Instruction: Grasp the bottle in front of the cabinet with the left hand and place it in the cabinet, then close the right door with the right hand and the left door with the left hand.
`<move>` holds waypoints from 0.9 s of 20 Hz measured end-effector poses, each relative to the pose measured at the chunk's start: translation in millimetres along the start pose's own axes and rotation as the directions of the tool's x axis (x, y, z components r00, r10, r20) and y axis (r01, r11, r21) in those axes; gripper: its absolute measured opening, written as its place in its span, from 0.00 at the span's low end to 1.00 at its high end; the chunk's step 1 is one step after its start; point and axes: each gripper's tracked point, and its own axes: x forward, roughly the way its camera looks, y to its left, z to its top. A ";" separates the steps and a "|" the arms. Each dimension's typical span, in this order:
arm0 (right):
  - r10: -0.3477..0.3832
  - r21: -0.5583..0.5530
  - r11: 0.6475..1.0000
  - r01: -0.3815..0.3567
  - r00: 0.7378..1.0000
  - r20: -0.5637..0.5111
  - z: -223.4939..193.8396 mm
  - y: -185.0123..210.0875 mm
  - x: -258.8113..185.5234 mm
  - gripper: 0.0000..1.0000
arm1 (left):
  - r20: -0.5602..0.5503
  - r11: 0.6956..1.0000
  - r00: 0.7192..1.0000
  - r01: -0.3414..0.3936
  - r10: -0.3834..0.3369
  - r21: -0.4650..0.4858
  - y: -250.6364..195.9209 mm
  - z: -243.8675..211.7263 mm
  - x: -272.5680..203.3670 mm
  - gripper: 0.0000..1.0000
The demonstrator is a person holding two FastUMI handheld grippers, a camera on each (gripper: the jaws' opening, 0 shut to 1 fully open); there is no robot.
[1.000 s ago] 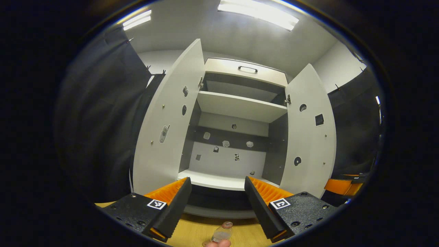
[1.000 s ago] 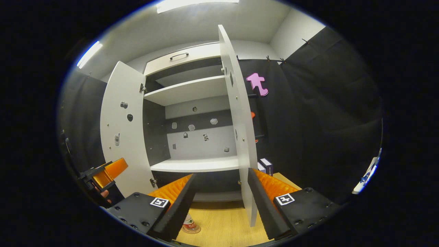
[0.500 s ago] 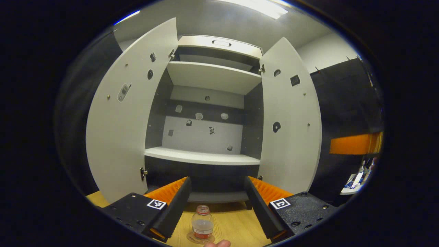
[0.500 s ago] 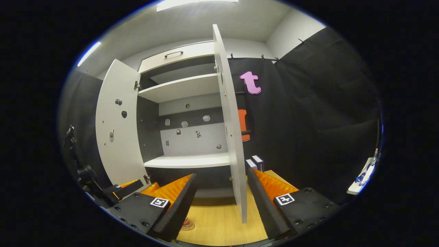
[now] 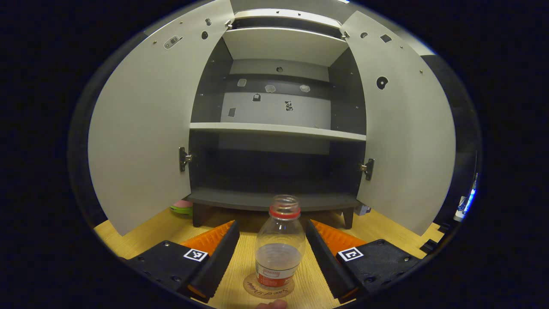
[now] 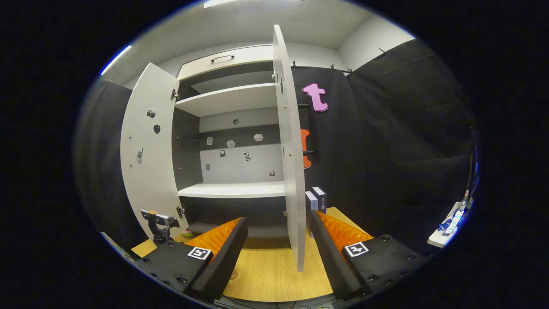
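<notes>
**A:** On the wooden floor [image 5: 377,227] before the cabinet, item one?

**B:** Small clear plastic bottle [image 5: 279,246], red neck ring, no cap that I can see, a little liquid in the bottom. It stands on a round paper coaster [image 5: 269,286], in front of the tall white two-door cabinet [image 5: 279,128]. It sits between the fingers of my left gripper [image 5: 271,249], which is spread wide; neither finger touches it.

**A:** Orientation?

**B:** Upright. Long axis vertical, mouth pointing up, base on the coaster.

**A:** Item two, the doors?

**B:** Left white door panel [image 5: 141,124] and right white door panel [image 5: 407,128], both swung fully out. The dark lower compartment [image 5: 274,171] and the white shelf [image 5: 279,128] above it have room for the bottle.

**A:** The other tool?

**B:** My right gripper [image 6: 276,253] hangs parted with nothing between its fingers; in the right gripper view the right door's edge [image 6: 296,180] shows just beyond them.

**A:** Risks?

**B:** I judge three. Closing off-centre, one finger would strike first and tip the light bottle. With no cap, any tilt on the lift would spill the liquid. Squeezing hard could buckle the thin wall. A level, centred grip on the body seems safest.
</notes>
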 end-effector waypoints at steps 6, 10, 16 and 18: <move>0.028 0.016 0.999 -0.027 0.999 -0.031 -7.2 5.8 4.9 0.97 | -0.065 0.999 0.997 0.030 -0.029 0.018 -7.3 -50.5 2.9 0.95; 0.018 -0.020 1.000 -0.019 0.999 -0.047 -13.9 4.8 5.3 0.97 | -0.035 0.999 0.998 0.045 -0.045 -0.003 -5.2 -45.0 4.4 0.92; 0.027 -0.011 1.000 -0.027 0.999 -0.047 -15.5 8.5 5.1 0.97 | -0.028 0.987 0.987 0.156 -0.156 -0.026 -21.3 -12.1 -19.6 0.72; 0.032 -0.021 0.999 -0.033 0.999 -0.038 -14.5 7.3 5.8 0.97 | 0.004 0.985 0.986 0.167 -0.167 -0.032 -21.0 14.8 -36.3 0.72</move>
